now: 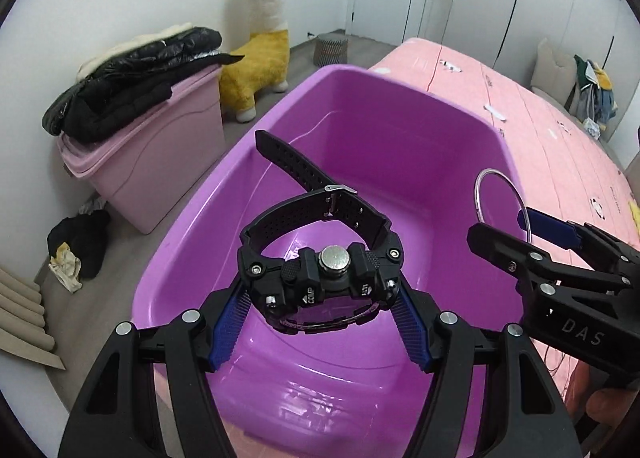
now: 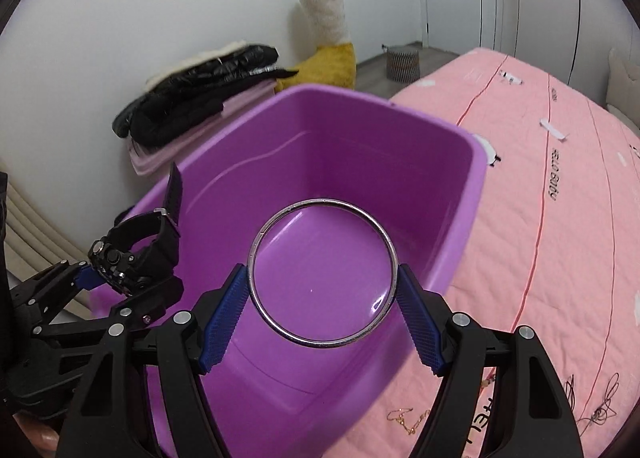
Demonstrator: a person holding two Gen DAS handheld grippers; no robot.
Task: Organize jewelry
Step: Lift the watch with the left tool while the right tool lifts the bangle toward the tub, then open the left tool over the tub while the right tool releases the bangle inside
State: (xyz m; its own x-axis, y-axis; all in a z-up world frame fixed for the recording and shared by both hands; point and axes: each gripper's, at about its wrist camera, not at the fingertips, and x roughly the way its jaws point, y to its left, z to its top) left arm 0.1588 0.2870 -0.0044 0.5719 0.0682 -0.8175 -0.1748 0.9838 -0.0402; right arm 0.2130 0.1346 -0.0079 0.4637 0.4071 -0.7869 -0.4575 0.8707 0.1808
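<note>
- Hanging over the purple tub [image 1: 400,130], a black watch [image 1: 320,282] is clamped at its case by the left claw [image 1: 320,314], ready for dropping in; its loose strap end is pointed up and away.
- A silver bangle [image 2: 322,272] is pinched across its width by the right claw [image 2: 322,298], its ring plane tilted towards the camera, above the same tub.
- Thin chains [image 2: 408,418] are left on the pink bed [image 2: 560,258].

A chunky black plastic wristwatch [image 1: 320,278] with its strap buckled into a loop and a thin silver metal bangle [image 2: 322,273], a plain round hoop, are both held above the open, glossy purple plastic tub [image 2: 400,162], with a fine gold chain [image 2: 408,420] lying on the pink quilt beside the tub.
</note>
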